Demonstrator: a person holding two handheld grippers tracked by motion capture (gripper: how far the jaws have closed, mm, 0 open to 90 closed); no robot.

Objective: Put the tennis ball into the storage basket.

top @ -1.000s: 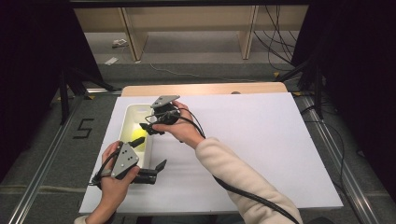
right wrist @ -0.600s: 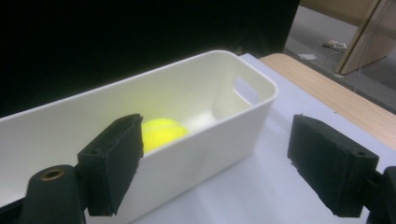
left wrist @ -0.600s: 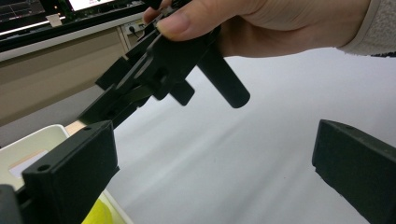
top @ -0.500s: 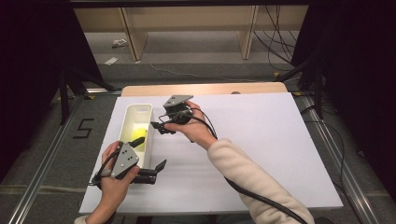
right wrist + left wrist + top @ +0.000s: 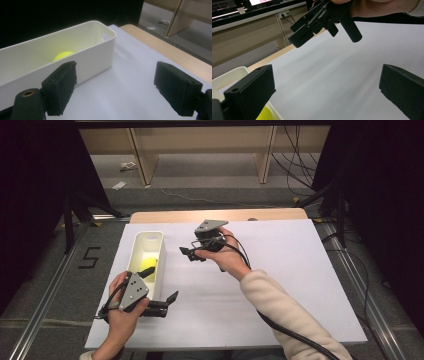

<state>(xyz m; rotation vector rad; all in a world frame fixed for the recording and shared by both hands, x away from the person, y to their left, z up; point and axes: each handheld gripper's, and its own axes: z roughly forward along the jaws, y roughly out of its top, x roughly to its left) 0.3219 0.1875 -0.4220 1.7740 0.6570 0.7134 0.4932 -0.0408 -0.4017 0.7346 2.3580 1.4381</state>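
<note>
Yellow ball [image 5: 146, 264] lies inside white bin [image 5: 159, 251] at bench [image 5: 280, 285] left side | right gripper [image 5: 189, 254] held above bench just right of bin, fingers spread wide, empty | left gripper [image 5: 167, 301] near bin's front end, fingers apart, empty | ball untouched

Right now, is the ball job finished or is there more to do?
It looks nearly done. The yellow ball already lies inside the white bin. The right gripper is open with nothing in it, held beside the bin, and the left gripper is open near the table's front. No other loose thing lies on the white table.
</note>
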